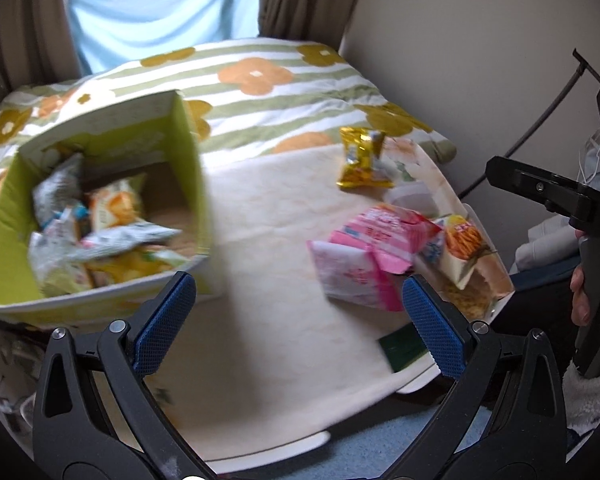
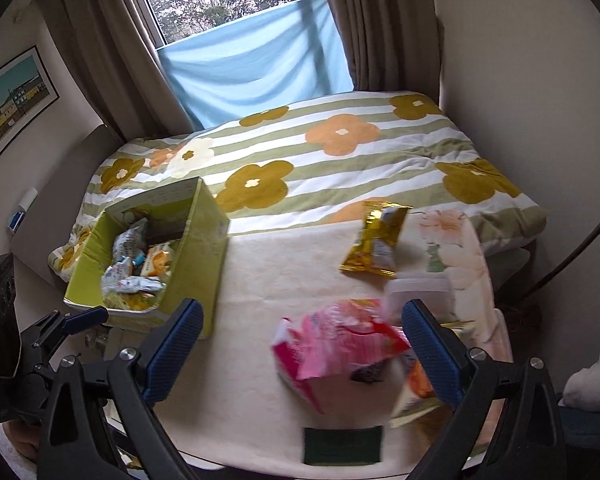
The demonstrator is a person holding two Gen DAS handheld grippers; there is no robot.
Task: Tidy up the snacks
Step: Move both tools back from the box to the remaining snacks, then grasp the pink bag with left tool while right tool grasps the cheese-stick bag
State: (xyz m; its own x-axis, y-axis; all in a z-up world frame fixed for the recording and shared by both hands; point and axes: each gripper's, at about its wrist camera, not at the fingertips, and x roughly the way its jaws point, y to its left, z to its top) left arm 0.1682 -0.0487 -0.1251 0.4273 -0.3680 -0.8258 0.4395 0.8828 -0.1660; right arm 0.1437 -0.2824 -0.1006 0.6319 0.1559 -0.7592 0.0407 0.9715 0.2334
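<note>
A green cardboard box (image 1: 188, 152) (image 2: 198, 240) holding several snack packets stands at the left of a cream-covered table (image 1: 268, 240) (image 2: 260, 300). Pink snack packets (image 1: 364, 256) (image 2: 332, 348) lie at the right, with an orange-and-white packet (image 1: 460, 248) beside them. A gold packet (image 1: 362, 160) (image 2: 376, 240) lies farther back. My left gripper (image 1: 300, 324) is open and empty, above the table's front between box and pink packets. My right gripper (image 2: 302, 356) is open and empty, just before the pink packets; it also shows in the left wrist view (image 1: 540, 192).
A bed with a flowered, striped quilt (image 2: 320, 152) lies behind the table, under a window with brown curtains. A translucent lidded container (image 2: 420, 288) sits behind the pink packets. A dark green card (image 2: 342, 444) lies at the table's front edge. A wall is at the right.
</note>
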